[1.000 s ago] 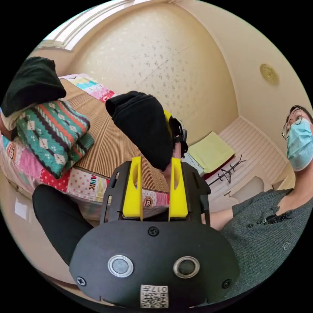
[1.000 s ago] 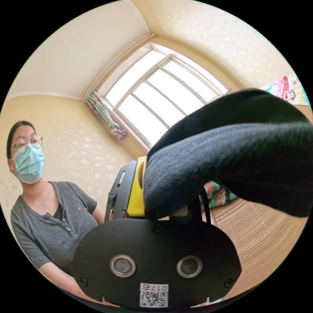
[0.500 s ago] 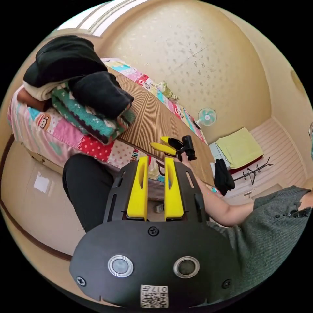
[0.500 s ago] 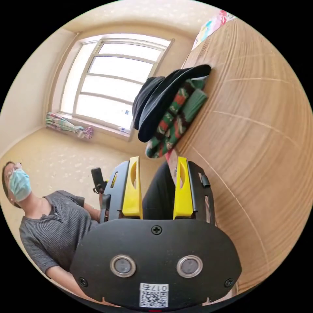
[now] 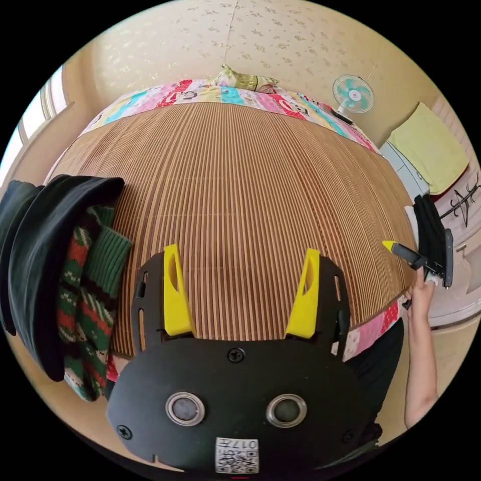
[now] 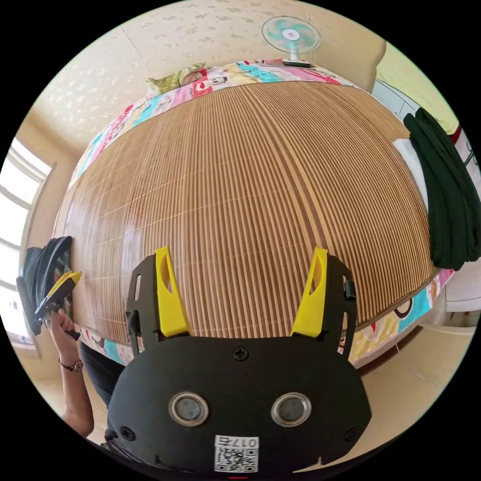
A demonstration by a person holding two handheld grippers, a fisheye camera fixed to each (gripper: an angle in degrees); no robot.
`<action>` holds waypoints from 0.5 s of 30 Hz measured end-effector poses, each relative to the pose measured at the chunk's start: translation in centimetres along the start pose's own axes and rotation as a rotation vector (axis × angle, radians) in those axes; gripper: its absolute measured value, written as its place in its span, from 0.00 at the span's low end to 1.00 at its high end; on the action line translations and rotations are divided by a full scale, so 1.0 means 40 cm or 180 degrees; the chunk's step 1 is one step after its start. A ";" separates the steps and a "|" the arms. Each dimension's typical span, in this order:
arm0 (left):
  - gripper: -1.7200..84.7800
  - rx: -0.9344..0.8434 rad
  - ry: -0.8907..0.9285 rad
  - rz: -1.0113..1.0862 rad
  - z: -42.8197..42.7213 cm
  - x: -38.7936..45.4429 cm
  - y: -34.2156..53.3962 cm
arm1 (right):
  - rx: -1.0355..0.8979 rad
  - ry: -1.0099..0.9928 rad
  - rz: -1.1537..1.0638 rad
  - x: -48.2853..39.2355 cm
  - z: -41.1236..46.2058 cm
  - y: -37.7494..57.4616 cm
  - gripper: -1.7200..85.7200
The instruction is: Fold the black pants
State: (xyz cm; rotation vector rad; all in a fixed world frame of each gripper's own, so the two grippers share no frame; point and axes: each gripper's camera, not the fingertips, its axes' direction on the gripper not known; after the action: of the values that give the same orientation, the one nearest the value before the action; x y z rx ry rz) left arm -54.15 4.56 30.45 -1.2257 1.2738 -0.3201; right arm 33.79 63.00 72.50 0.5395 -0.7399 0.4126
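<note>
Left gripper view: left tongs (image 5: 240,288) open, empty, over bare bed mat (image 5: 240,175). Folded black pants (image 5: 35,265) top the stack at left edge; overhang, could slide off.

Right gripper view: right tongs (image 6: 241,293) open, empty. Dark clothes (image 6: 448,195) at right edge could get snagged.

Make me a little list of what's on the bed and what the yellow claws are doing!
surface: bamboo mat on a patchwork bedsheet
pile: folded black pants on a green patterned sweater, at the mat's edge
other clothes: dark garment at the opposite side
left gripper: open, empty, above the mat
right gripper: open, empty
background: fan
</note>
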 end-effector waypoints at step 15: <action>0.42 0.0022 -0.0655 -0.0249 0.125 0.128 -0.085 | 0.0065 0.0422 -0.0066 -0.202 0.126 0.001 0.49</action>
State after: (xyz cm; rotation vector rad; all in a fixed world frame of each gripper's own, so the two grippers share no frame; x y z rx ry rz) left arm -46.74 1.86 29.55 -1.2706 1.0492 -0.2476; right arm 25.74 58.72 69.75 0.5333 -0.6026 0.4328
